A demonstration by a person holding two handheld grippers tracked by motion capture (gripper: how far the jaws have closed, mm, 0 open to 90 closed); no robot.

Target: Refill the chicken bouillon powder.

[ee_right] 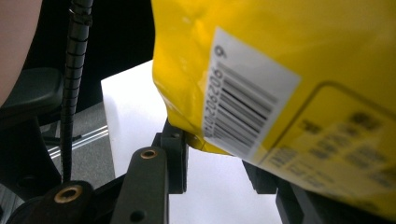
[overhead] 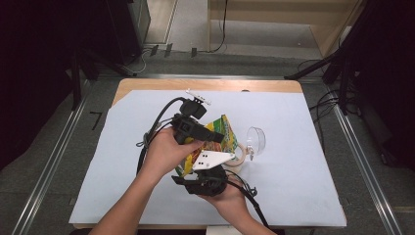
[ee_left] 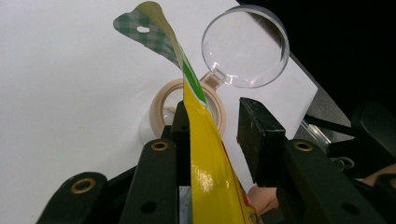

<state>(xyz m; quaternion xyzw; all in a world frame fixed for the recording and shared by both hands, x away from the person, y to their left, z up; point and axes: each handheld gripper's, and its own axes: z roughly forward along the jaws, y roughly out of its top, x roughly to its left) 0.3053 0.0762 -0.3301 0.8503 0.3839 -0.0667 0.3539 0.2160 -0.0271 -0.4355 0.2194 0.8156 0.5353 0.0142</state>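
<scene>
Two hand-held grippers, left [ee_left: 212, 135] loosely around its top edge, right [ee_right: 217, 161] half-closed at its bottom corner, hold the light, slippery, crinkly yellow snack bag [overhead: 222, 134], best pinched at the stiff sealed seams.

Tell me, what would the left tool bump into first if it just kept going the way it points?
Probably the roll of tape on the table, straight beyond the left tool and the yellow bag between its jaws; the clear round lid lies farther on. Depth is hard to judge.
</scene>
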